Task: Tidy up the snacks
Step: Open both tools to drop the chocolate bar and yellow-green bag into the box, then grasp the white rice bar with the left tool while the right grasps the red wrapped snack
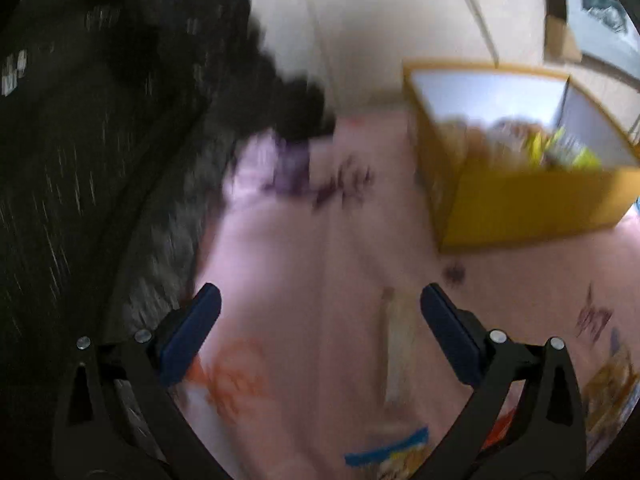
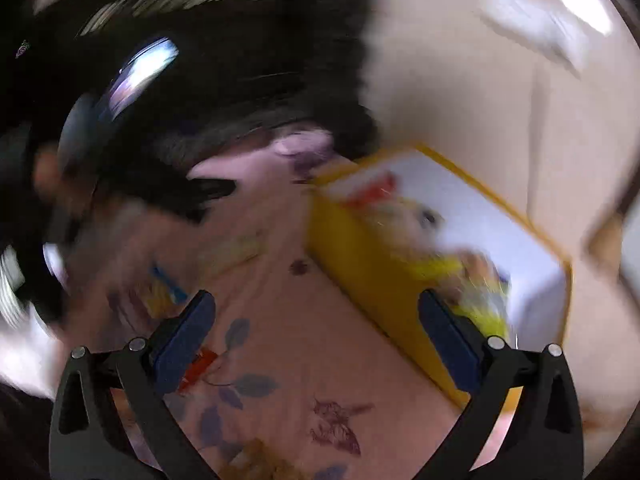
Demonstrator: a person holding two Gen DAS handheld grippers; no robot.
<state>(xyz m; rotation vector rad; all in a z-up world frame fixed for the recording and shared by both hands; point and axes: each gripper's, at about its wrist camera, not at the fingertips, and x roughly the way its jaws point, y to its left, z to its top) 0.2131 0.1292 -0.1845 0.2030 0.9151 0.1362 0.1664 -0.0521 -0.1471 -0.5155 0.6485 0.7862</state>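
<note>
Both views are blurred by motion. A yellow box with white inner walls stands on a pink patterned cloth and holds several snack packs. It also shows in the right wrist view. My left gripper is open and empty above the cloth. Loose snack packs lie near it, one with a blue stripe and one orange. My right gripper is open and empty, its right finger over the box's near wall.
A dark furry mass fills the left of both views. A snack pack and a red one lie on the cloth by the right gripper. Pale floor lies beyond the cloth.
</note>
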